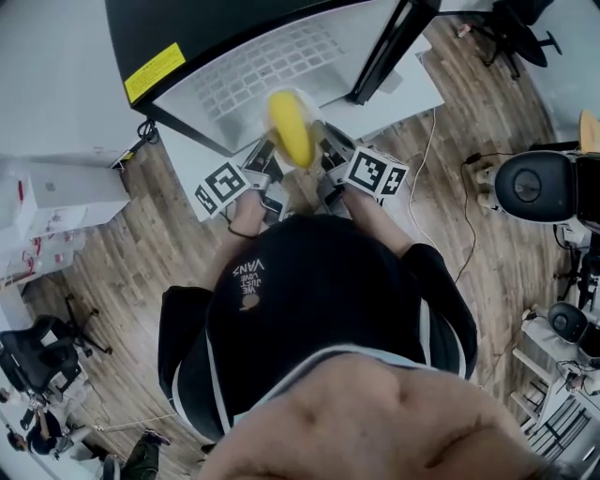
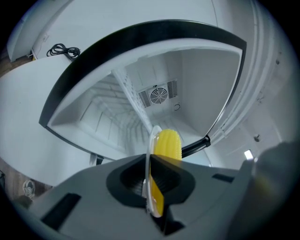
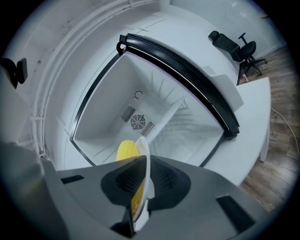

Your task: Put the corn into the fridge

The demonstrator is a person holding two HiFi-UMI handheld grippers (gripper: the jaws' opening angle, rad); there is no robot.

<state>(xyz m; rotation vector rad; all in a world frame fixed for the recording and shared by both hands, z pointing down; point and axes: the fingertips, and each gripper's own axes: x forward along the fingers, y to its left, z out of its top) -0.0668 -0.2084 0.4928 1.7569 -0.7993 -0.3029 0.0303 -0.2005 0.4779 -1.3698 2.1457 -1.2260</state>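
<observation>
A yellow corn cob (image 1: pixel 291 127) lies on a small white plate (image 1: pixel 311 105), held up in front of the open fridge (image 1: pixel 187 112). My left gripper (image 1: pixel 270 159) is shut on the plate's left rim and my right gripper (image 1: pixel 328 155) is shut on its right rim. In the left gripper view the left gripper (image 2: pixel 152 164) pinches the thin plate (image 2: pixel 151 140) edge-on, with the corn (image 2: pixel 167 143) just beyond. In the right gripper view the right gripper (image 3: pixel 140 171) clamps the plate (image 3: pixel 144 154), and the corn (image 3: pixel 126 151) shows to its left. Ahead lies the fridge's white inside (image 2: pixel 187 84), with a wire shelf (image 2: pixel 117 108) and a round fan vent (image 3: pixel 138 122).
The fridge door's black-edged frame (image 3: pixel 187 70) borders the opening. An office chair (image 1: pixel 511 28) stands at the far right on the wooden floor, with a cable (image 1: pixel 427 159) trailing nearby. White boxes (image 1: pixel 56 192) sit at the left, a black round device (image 1: pixel 530 186) at the right.
</observation>
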